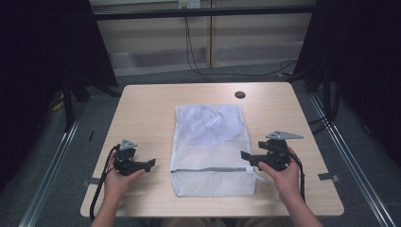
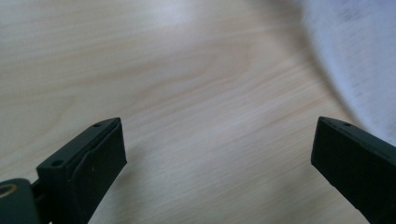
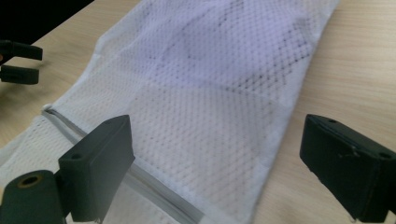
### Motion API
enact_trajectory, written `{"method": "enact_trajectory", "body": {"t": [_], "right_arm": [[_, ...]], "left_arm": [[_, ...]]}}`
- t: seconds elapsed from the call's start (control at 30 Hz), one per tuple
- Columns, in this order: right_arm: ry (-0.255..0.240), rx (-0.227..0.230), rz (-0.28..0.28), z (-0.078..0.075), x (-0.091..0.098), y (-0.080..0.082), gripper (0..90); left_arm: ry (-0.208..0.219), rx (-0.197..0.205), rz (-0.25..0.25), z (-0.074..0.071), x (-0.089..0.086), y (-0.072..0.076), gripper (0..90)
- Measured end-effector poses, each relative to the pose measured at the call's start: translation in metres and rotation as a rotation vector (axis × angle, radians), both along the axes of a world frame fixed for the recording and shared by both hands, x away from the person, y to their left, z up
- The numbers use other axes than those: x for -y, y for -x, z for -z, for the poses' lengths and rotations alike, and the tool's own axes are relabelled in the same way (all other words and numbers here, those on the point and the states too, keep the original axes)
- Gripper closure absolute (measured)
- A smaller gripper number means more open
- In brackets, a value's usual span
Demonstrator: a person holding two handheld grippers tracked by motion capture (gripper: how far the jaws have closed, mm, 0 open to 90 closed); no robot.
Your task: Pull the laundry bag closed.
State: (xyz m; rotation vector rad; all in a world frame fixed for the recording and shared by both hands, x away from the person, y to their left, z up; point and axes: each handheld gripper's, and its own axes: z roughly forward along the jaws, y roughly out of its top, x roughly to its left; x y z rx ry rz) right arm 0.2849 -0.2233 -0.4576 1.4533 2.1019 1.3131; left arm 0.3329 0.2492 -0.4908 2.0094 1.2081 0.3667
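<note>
A white mesh laundry bag (image 1: 210, 146) lies flat in the middle of the wooden table (image 1: 142, 118), something pale bunched inside its far half. A grey zipper line (image 1: 208, 169) crosses its near end. My left gripper (image 1: 150, 165) rests on the table left of the bag, jaws open over bare wood (image 2: 215, 140), the bag's edge (image 2: 359, 56) at the right of its view. My right gripper (image 1: 245, 157) sits at the bag's right edge near the zipper, open, jaws straddling the mesh (image 3: 210, 116). The left gripper's jaws (image 3: 18, 63) show far off in the right gripper view.
A dark round hole (image 1: 239, 94) sits near the table's far edge. Tape tabs (image 1: 328, 177) stick out at the table's near sides. Cables (image 1: 198, 66) run over the floor behind. Bare wood lies on both sides of the bag.
</note>
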Motion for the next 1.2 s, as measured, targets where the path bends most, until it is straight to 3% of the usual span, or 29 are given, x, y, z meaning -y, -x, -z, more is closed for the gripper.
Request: {"method": "enact_trajectory", "body": {"t": [0.1,0.27,0.37,0.47,0.53,0.63,0.7,0.8,1.2], "right_arm": [[0.005,0.013,-0.018,-0.002,-0.008,-0.002,9.6],[0.01,0.012,-0.022,-0.003,-0.011,-0.004,9.6],[0.003,0.002,-0.016,-0.004,-0.011,-0.005,9.7],[0.015,0.001,-0.012,-0.004,-0.012,-0.005,10.1],[0.017,-0.002,-0.019,-0.004,-0.012,-0.007,10.3],[0.032,0.001,-0.02,-0.006,-0.013,-0.007,10.3],[0.048,-0.003,-0.027,-0.006,-0.018,-0.009,10.3],[0.056,0.0,-0.045,-0.006,-0.026,-0.01,10.3],[0.053,-0.025,-0.098,-0.004,-0.051,-0.013,10.8]], "left_arm": [[0.028,-0.001,0.011,-0.008,0.001,0.004,2.9],[0.032,0.0,0.017,-0.01,0.001,0.006,2.9],[0.068,-0.015,0.007,-0.011,0.001,0.006,3.0],[0.064,-0.012,0.022,-0.013,0.002,0.006,3.3],[0.084,-0.014,0.025,-0.014,0.004,0.007,3.4],[0.078,-0.004,0.023,-0.016,0.005,0.007,3.5],[0.046,0.003,0.033,-0.018,0.004,0.008,3.8],[0.075,-0.003,0.046,-0.02,0.006,0.008,3.8],[0.08,-0.02,0.079,-0.021,0.013,0.012,4.0]]}}
